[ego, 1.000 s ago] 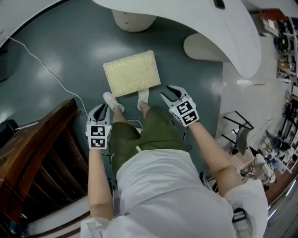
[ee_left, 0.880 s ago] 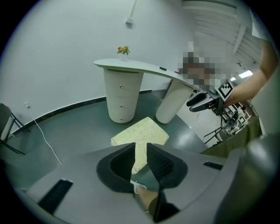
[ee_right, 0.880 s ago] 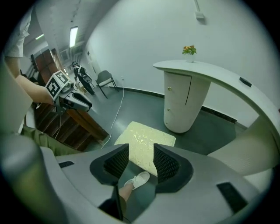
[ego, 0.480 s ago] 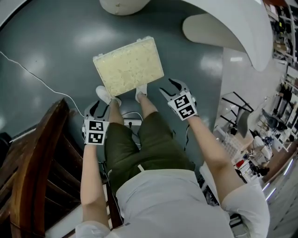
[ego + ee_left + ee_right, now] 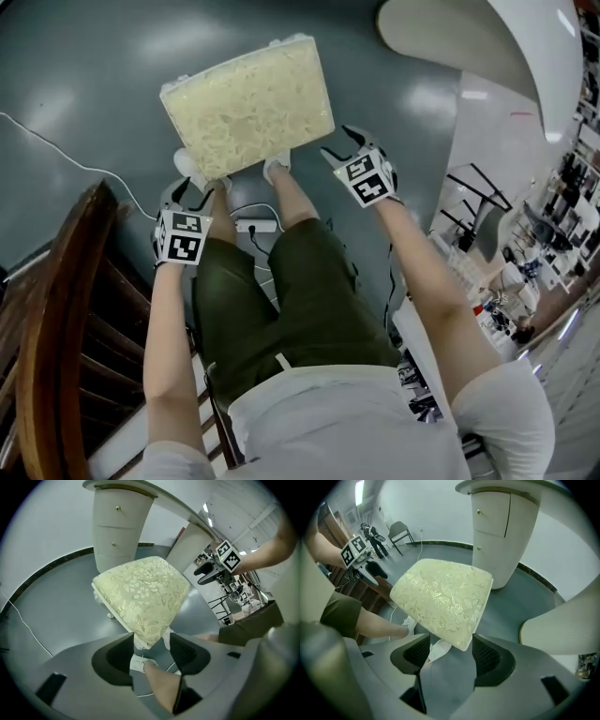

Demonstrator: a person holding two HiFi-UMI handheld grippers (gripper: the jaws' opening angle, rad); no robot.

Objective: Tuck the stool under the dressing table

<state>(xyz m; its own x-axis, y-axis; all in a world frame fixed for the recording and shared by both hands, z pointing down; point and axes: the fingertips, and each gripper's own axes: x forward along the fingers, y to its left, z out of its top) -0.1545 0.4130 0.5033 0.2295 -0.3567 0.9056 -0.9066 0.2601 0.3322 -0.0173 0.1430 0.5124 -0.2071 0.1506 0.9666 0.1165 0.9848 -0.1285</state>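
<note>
A stool with a cream floral cushion [image 5: 248, 108] stands on the dark floor in front of the person's feet. The white dressing table [image 5: 487, 37] curves across the top right, and its drawer pedestal [image 5: 119, 522] stands behind the stool. My left gripper [image 5: 187, 195] hangs by the stool's near left corner, my right gripper [image 5: 342, 143] by its near right corner. Both point steeply down and their jaws are opening. In the left gripper view, the stool's corner [image 5: 140, 592] shows between my left gripper's [image 5: 151, 644] jaws, untouched. The stool [image 5: 445, 599] lies likewise ahead of my right gripper [image 5: 451, 651].
A dark wooden chair [image 5: 56, 309] stands close on the left. A white cable [image 5: 56, 155] and a power strip [image 5: 255, 225] lie on the floor by the person's shoes. A cluttered bench [image 5: 525, 272] runs along the right. A second table pedestal [image 5: 562, 630] stands at the right.
Both grippers have dropped toward the stool's near edge and their jaws have spread wider. The stool now sits larger and higher in the head view.
</note>
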